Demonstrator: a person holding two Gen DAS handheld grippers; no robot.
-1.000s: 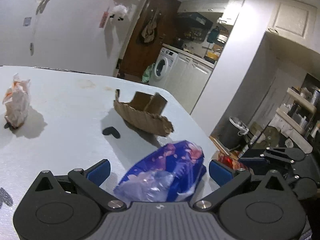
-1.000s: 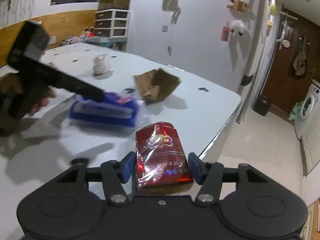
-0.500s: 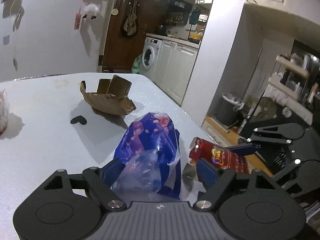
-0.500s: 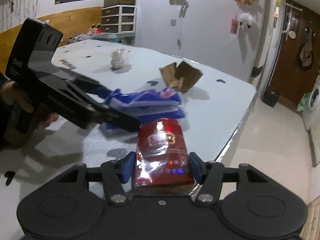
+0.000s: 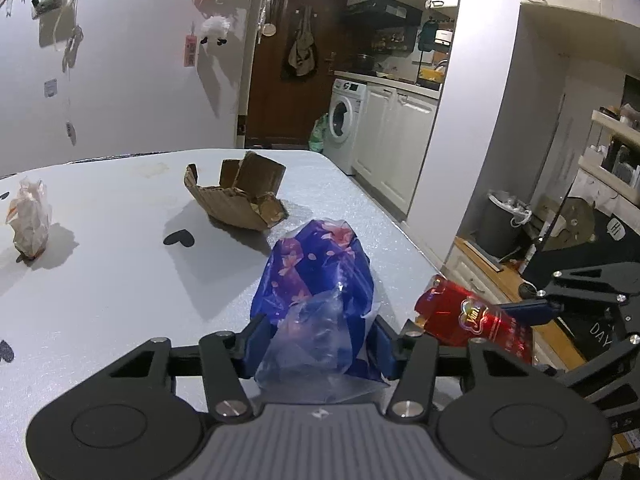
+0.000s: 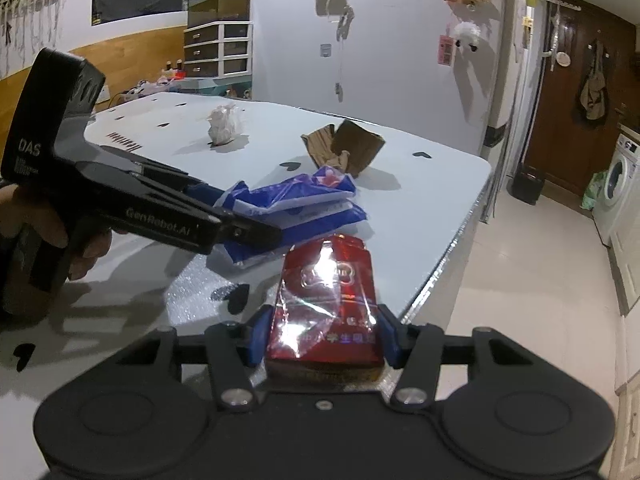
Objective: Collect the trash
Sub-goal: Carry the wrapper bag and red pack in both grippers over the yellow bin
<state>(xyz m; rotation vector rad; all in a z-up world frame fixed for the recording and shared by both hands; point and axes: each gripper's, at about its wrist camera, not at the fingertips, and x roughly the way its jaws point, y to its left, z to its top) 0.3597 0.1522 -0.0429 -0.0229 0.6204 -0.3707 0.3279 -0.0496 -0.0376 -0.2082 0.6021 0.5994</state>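
Note:
My left gripper (image 5: 318,340) is shut on a blue flowered plastic bag (image 5: 320,276) and holds it just above the white table (image 5: 100,280). My right gripper (image 6: 322,332) is shut on a red shiny packet (image 6: 326,300) near the table's right edge. The packet (image 5: 468,316) and the right gripper (image 5: 532,308) show at the right of the left wrist view. The bag (image 6: 296,204) and the left gripper (image 6: 248,232) show in the right wrist view. A torn cardboard piece (image 5: 240,196) and a crumpled white wrapper (image 5: 30,216) lie farther on the table.
A grey bin (image 5: 504,220) with a white liner stands on the floor past the table's right corner, beside white cabinets and a washing machine (image 5: 344,124). The table edge (image 6: 460,236) drops to a tiled floor. Small black heart marks dot the tabletop.
My left gripper closed on the blue bag and lifted it, turning right. My right gripper kept hold of the red packet and lifted it off the table.

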